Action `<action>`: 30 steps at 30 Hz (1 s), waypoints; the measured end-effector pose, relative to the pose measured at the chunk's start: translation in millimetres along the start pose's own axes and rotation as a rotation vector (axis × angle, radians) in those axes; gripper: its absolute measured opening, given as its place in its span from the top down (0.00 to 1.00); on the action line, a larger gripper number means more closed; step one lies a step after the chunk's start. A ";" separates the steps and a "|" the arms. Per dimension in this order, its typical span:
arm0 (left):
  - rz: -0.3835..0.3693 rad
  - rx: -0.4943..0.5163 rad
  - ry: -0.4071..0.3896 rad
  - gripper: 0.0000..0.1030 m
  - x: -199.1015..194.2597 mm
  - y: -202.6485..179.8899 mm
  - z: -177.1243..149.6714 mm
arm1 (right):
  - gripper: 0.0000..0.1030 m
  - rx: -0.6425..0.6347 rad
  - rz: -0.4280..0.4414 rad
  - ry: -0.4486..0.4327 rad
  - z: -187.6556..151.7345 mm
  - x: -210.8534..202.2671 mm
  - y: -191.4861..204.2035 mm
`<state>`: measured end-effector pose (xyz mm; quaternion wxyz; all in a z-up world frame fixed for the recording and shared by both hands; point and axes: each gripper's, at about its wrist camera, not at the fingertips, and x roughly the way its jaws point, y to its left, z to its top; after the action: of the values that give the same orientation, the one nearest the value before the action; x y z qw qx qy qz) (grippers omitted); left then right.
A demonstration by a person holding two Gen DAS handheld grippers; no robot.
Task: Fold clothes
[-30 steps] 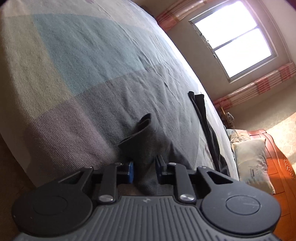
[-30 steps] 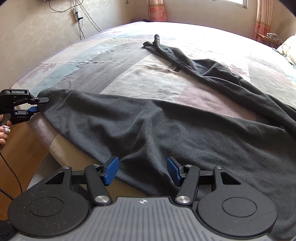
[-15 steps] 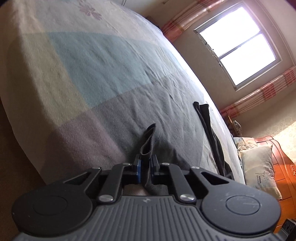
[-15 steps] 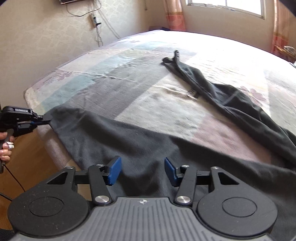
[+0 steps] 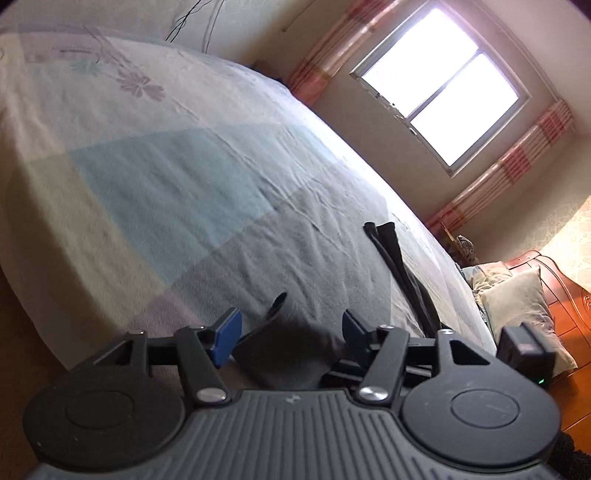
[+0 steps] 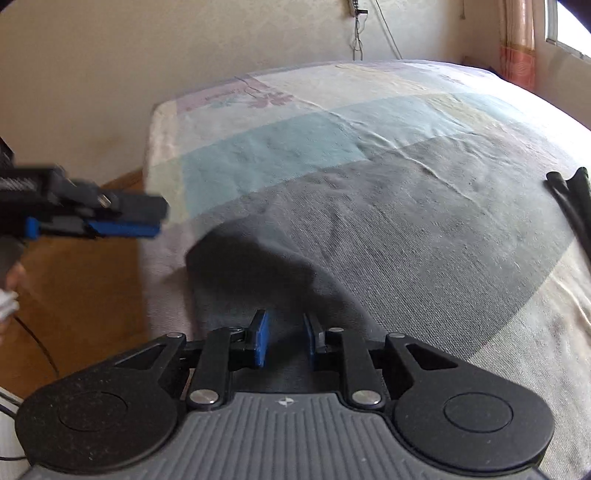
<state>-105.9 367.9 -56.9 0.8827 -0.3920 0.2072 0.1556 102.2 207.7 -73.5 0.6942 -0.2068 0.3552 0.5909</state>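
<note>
The dark garment (image 6: 280, 266) lies bunched near the bed's (image 5: 184, 177) edge, one strip trailing away, so folding looks unfinished; the left tongs (image 5: 291, 328) stand apart around a corner, the right tongs (image 6: 284, 341) narrowly apart over cloth.

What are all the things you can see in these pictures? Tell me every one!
dark garment: one, dark grey, lying on the bed's near edge; its far end reaches up the bed
bedspread: one, patchwork of blue, grey, cream and lilac with flowers, covering the bed
pillow: one, pale, at the head of the bed
headboard: one, reddish wood, behind the pillow
window: one, bright, on the far wall
curtains: two, striped pink and cream, beside the window
cable: dark, hanging on the wall
floor: brown, beside the bed
left gripper: black with blue pads, open, cloth between the jaws
right gripper: black with blue pads, partly closed over the cloth
</note>
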 end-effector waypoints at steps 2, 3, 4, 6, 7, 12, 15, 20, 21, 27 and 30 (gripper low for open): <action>-0.034 0.007 -0.003 0.38 4.5 -2.3 7.2 | 0.73 0.046 0.046 -0.007 -9.8 -3.7 3.0; -0.059 0.007 0.008 0.37 10.8 -3.8 9.4 | 0.73 0.035 0.066 -0.004 -15.2 -8.2 7.3; -0.077 0.020 0.024 0.37 21.7 -8.8 10.3 | 0.73 0.008 0.067 0.001 -20.0 -12.4 12.5; -0.113 0.049 0.057 0.37 44.1 -19.2 11.8 | 0.73 -0.034 0.064 0.012 -25.7 -18.5 17.9; -0.135 0.074 0.069 0.37 53.8 -25.4 10.6 | 0.73 -0.028 0.069 0.019 -25.9 -20.6 16.6; -0.161 0.085 0.199 0.37 99.1 -32.5 -4.5 | 0.74 0.074 0.106 0.050 -22.6 -31.3 0.5; -0.161 0.037 0.224 0.36 89.4 -17.2 -15.8 | 0.74 0.050 0.076 0.030 -19.3 -46.5 -4.6; -0.183 -0.063 0.236 0.35 60.6 5.6 -26.4 | 0.76 0.109 0.014 -0.042 2.1 -54.6 -38.7; -0.173 -0.063 0.242 0.35 58.1 6.4 -27.7 | 0.79 0.131 0.012 -0.048 6.1 -51.5 -45.8; -0.153 -0.002 0.214 0.35 53.2 -5.9 -17.6 | 0.83 0.150 0.056 0.051 -1.4 -25.1 -44.7; -0.157 -0.006 0.213 0.33 59.8 -6.4 -13.7 | 0.82 0.146 0.079 0.040 -0.7 -33.8 -45.9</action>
<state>-54.7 360.1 -90.3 0.8641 -0.4239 0.2678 0.0440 144.7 174.5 -55.1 0.6763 -0.1533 0.4192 0.5860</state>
